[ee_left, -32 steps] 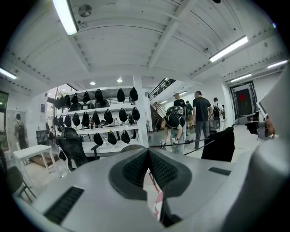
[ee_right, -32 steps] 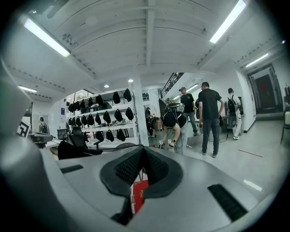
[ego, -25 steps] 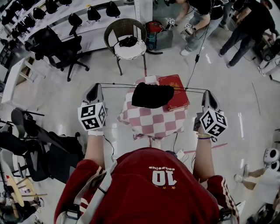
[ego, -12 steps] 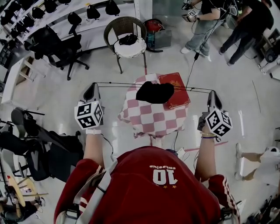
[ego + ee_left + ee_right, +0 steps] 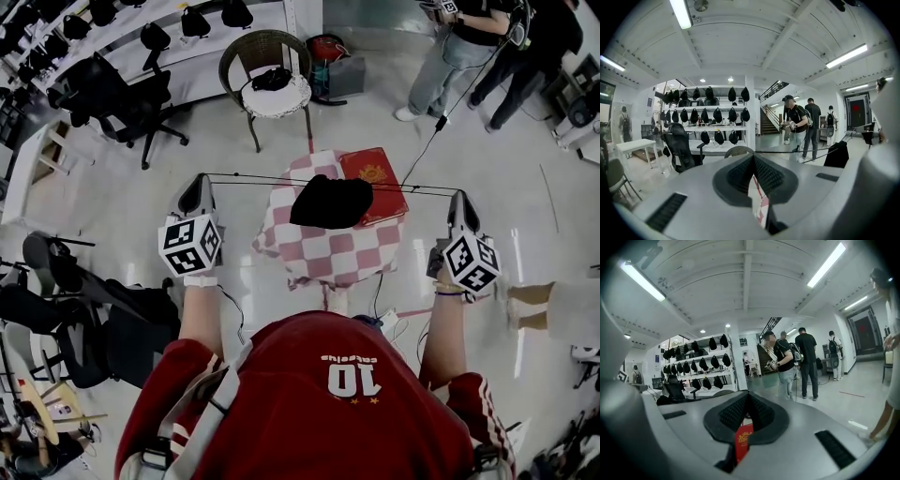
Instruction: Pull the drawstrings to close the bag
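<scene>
The left tongs (image 5: 202, 180) and the right tongs (image 5: 458, 199) are held well apart at about the same height, both pointing away from the person. Each pair is closed tight on an end of the drawstrings (image 5: 253, 180). In the left gripper view and the right gripper view the ribbed pads meet with no gap at the tips. The 2 thin cords run taut from one pair of tongs to the other. The black bag (image 5: 330, 202) hangs on them between the tongs, roughly midway and a little nearer the right pair. Its mouth is gathered into a dark bunch along the cords. The bag sits over a small bench (image 5: 328, 258) covered with a red and white checked cloth, which stands between the 2 tongs. A red book (image 5: 377, 173) lies on the bench on the side toward the right tongs, partly under the bag. Beyond the tongs, a wicker chair (image 5: 267, 70) with a white cushion stands on the pale floor.
</scene>
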A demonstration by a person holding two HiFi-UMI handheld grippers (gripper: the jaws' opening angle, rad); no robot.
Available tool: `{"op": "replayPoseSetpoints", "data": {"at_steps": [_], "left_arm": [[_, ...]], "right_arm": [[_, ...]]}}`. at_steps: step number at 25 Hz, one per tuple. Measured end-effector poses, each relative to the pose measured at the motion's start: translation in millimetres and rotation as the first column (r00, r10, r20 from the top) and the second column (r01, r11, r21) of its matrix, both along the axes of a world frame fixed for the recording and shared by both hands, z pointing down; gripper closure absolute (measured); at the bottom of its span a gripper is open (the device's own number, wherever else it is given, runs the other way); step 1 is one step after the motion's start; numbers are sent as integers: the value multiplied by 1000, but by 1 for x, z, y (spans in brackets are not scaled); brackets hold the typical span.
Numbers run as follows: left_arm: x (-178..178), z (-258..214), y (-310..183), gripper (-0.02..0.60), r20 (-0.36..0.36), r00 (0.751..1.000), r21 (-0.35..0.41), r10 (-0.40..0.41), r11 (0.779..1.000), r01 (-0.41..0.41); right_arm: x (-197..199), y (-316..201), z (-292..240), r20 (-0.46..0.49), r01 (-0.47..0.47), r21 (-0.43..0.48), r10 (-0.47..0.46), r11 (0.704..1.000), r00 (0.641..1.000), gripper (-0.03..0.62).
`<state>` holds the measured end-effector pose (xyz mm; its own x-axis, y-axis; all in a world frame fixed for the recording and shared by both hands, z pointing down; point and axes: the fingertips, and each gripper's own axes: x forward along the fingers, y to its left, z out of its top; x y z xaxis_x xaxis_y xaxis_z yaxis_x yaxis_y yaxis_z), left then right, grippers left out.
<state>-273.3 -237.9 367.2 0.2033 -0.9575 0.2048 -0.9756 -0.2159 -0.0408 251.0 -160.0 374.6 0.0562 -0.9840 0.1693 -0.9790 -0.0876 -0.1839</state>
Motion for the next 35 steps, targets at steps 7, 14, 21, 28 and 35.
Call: {"op": "replayPoseSetpoints", "data": {"at_steps": [7,14,21,28,35], "left_arm": [[8,14,5,574,-18,999,-13,37,999,-37],[13,46,-8,574,-27,999,-82,32,996,-34],[29,60,-37,574,-53,999,-120,1,993,-7],[54,81,-66,574,-39,999,-172,17,985,-23],[90,111,-81,574,-48,995,-250,84,964,-93]], "right_arm": [[-4,7,17,10,3,-33,-3,999,1000,580],[-3,-13,45,29,25,-95,-22,995,999,580],[2,-52,65,57,61,-135,-54,989,997,580],[5,-93,91,84,97,-179,-83,979,993,580],[-5,-114,121,90,153,-249,-135,956,987,580]]}}
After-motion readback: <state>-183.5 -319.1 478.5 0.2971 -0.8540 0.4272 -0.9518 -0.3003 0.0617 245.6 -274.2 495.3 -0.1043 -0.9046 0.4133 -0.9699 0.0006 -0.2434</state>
